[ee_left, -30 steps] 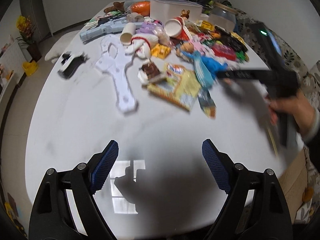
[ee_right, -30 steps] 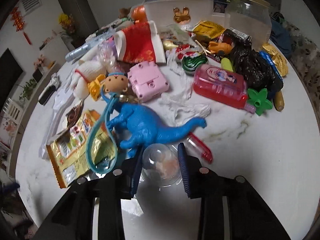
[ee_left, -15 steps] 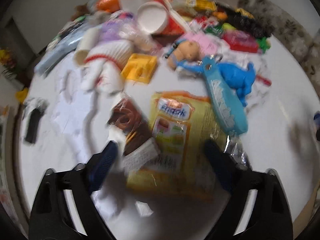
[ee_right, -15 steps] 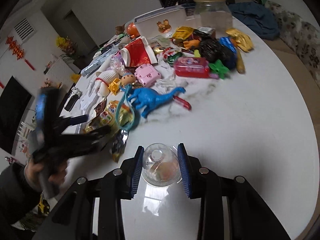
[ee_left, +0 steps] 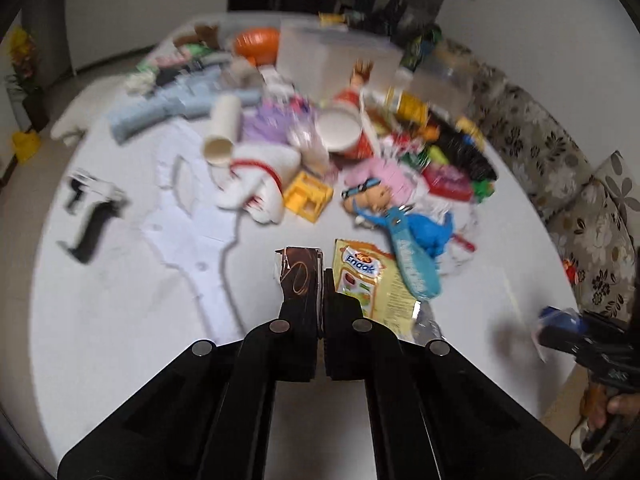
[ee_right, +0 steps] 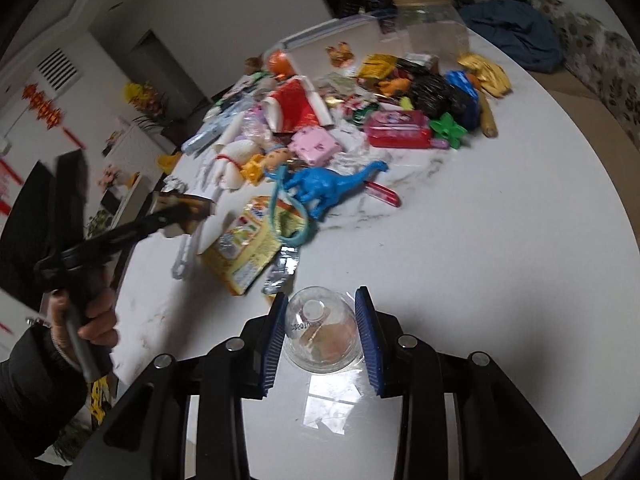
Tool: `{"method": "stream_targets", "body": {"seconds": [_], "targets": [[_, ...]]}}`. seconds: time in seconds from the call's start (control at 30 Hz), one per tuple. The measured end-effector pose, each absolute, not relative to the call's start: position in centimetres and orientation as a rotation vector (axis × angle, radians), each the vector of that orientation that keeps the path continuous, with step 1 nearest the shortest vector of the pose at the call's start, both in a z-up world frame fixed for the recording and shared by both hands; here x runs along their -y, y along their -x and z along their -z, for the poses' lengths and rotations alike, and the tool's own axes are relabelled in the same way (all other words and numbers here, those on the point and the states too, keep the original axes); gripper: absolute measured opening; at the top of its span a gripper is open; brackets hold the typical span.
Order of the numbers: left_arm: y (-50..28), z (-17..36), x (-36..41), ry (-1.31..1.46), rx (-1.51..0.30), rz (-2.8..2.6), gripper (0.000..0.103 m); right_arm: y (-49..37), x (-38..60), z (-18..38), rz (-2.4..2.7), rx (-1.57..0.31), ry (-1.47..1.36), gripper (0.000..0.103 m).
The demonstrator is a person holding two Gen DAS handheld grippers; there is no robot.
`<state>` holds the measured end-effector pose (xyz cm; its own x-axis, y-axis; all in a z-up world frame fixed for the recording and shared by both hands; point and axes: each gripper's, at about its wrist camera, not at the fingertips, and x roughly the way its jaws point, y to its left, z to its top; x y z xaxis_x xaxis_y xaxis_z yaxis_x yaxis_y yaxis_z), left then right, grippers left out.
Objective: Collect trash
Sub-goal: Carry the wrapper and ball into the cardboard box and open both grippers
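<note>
My left gripper (ee_left: 320, 276) is shut on a brown snack wrapper (ee_left: 299, 276) and holds it above the white table (ee_left: 120, 320). It also shows in the right wrist view (ee_right: 176, 210) at the left, with the wrapper (ee_right: 188, 208) in its tips. My right gripper (ee_right: 322, 320) is shut on a clear plastic cup (ee_right: 320, 336) with something orange inside, over the near side of the table. It shows at the right edge of the left wrist view (ee_left: 560, 332). A yellow snack bag (ee_left: 372, 284) lies just beyond the wrapper.
A pile of toys and trash covers the far half of the table: a blue dinosaur (ee_right: 328, 186), a red paper cup (ee_right: 296, 106), a pink case (ee_right: 316, 144), a cardboard tube (ee_left: 224, 130), a clear jar (ee_right: 432, 20). A sofa (ee_left: 560, 160) stands at the right.
My left gripper went forward to the pile, shut on the brown wrapper and lifted it back. My right gripper pulled back from the pile with the clear cup.
</note>
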<state>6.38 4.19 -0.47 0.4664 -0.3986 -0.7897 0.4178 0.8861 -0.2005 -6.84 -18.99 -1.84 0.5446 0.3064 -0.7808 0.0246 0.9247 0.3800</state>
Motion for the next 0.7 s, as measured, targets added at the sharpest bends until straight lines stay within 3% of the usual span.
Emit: {"method": "stream_targets", "body": {"seconds": [0.17, 0.33, 0.63, 0.7], "targets": [[0.6, -4.8, -5.3, -0.038, -0.899, 0.534, 0.001, 9.1, 18.2, -0.6, -0.277, -0.971, -0.315, 0.035], [9.6, -4.8, -4.3, -0.088, -0.945, 0.594, 0.001, 14.3, 17.4, -0.5, -0.409, -1.047, -0.257, 0.035], [19.5, 7.1, -1.0, -0.182, -1.219, 0.620, 0.001, 21.8, 15.7, 7.6, -0.509, -1.298, -0.134, 0.035], [20.1, 10.4, -0.5, -0.201, -1.278, 0.620, 0.006, 22.2, 15.4, 10.4, -0.515, -1.359, -0.117, 0.036]]}}
